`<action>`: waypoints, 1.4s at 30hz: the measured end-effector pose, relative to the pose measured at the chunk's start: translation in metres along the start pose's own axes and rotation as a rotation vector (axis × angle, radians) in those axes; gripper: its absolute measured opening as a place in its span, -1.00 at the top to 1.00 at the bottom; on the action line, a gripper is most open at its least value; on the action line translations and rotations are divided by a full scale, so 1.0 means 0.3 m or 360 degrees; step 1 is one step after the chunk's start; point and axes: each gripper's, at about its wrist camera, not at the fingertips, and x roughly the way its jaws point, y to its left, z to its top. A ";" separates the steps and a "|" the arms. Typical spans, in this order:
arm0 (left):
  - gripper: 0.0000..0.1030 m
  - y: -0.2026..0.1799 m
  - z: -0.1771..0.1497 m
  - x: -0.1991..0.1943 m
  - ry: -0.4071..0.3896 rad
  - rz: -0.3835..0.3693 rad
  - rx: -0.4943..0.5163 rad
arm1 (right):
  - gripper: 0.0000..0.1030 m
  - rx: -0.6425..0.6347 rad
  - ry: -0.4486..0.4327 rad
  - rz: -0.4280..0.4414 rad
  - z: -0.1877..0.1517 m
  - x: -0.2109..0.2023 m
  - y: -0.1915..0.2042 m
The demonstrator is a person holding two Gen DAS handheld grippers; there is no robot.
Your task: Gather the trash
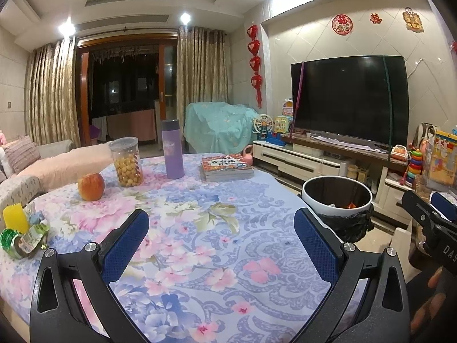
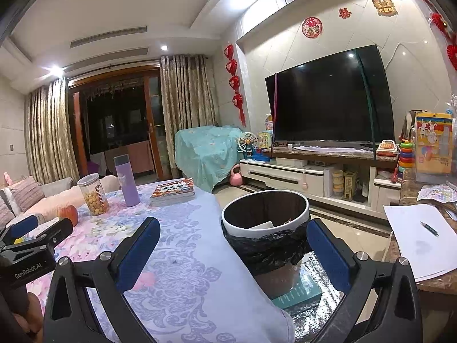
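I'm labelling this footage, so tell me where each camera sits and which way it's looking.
Left wrist: on the left tongs, open, above the floral tablecloth, facing the curtains; crumpled green wrappers far left; right tongs at the edge.
Right wrist: on the right tongs, open, facing the white bin with black liner; left tongs at left.
Shared: bin, purple bottle, black television.

The right gripper (image 2: pixel 232 245) is being held with its blue-padded fingers (image 2: pixel 140 253) spread wide and empty. Between them the trash bin (image 2: pixel 265 214), lined with a black bag (image 2: pixel 265 250), is being framed just beside the floral-clothed table (image 2: pixel 182 271). The left gripper (image 2: pixel 37 228) is being shown at the left edge.
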 end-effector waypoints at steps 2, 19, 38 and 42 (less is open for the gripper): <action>-1.00 -0.002 0.000 0.001 0.0001 -0.0001 0.0000 | -1.00 -0.0004 0.0003 -0.0001 0.001 0.002 0.003; -1.00 0.001 -0.009 0.009 0.0015 -0.0007 -0.0004 | -1.00 -0.0007 0.0003 0.0005 0.002 0.002 0.010; -1.00 0.010 -0.024 0.034 0.0041 -0.0010 0.0010 | -1.00 -0.0013 -0.0004 0.0013 0.000 -0.002 0.023; -1.00 0.011 -0.028 0.046 0.0050 -0.0013 0.0019 | -1.00 -0.0011 -0.0004 0.0017 0.001 -0.001 0.024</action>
